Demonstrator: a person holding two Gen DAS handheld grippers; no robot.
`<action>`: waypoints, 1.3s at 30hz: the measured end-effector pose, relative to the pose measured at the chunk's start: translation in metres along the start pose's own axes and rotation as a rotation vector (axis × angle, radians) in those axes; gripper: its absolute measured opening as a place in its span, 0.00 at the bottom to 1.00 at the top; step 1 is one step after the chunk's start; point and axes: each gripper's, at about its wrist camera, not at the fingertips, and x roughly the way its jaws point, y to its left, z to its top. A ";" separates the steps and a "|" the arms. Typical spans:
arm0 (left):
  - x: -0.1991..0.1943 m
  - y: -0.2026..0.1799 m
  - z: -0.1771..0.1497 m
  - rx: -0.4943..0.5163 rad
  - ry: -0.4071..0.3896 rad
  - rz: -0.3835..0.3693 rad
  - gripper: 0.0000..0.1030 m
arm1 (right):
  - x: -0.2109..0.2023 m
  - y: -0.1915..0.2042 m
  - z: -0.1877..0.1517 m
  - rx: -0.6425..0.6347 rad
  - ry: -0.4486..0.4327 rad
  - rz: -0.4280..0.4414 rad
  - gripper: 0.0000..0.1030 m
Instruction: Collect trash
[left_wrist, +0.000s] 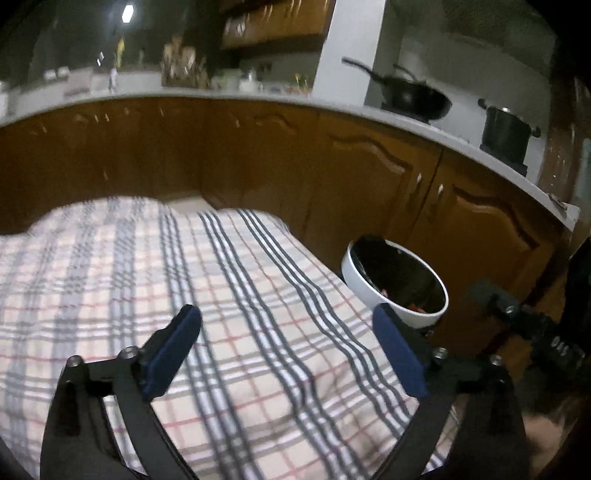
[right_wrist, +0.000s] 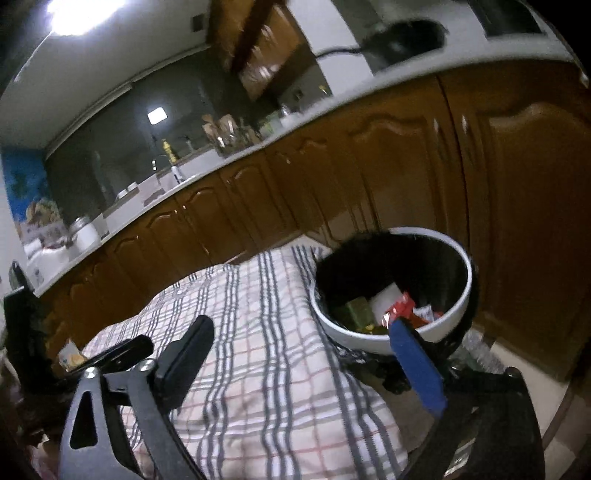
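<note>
Both grippers are hanging spread wide with nothing between their blue-padded fingers. Nearest in the left wrist view, the left gripper (left_wrist: 286, 326) is hovering over the plaid tablecloth (left_wrist: 236, 295), a pale cloth crossed by grey and red stripes that is covering the table. In the right wrist view, the right gripper (right_wrist: 301, 330) is sitting above the same cloth (right_wrist: 258, 332), its right pad overlapping the near rim of the trash bin (right_wrist: 354, 338); whether they are touching cannot be told.

The bin, white outside with a black liner, is standing just beside the right edge of the table in both views (left_wrist: 360, 284). Inside it, wrappers are lying together: a green packet (right_wrist: 357, 309), a white piece (right_wrist: 384, 297) and a red-and-white wrapper (right_wrist: 400, 307). Only a hint of red is showing in the left wrist view, low inside the bin. At the far left of the right wrist view, a small crumpled packet (right_wrist: 70, 355) is lying near the table's left end, partly hidden by black hardware.

Farther back, brown wooden cabinets (left_wrist: 369, 177) are running under a pale countertop (left_wrist: 258, 96). On it, a black wok (left_wrist: 413, 96) and a dark pot (left_wrist: 506, 130) are sitting on the stove, well apart from the bin.
</note>
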 end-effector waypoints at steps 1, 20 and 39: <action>-0.006 0.001 0.000 0.005 -0.017 0.003 0.96 | -0.009 0.007 0.002 -0.024 -0.031 0.000 0.99; -0.050 0.010 -0.049 0.070 -0.172 0.174 1.00 | -0.042 0.047 -0.061 -0.245 -0.230 -0.086 1.00; -0.059 0.001 -0.061 0.108 -0.199 0.238 1.00 | -0.048 0.049 -0.071 -0.245 -0.224 -0.089 1.00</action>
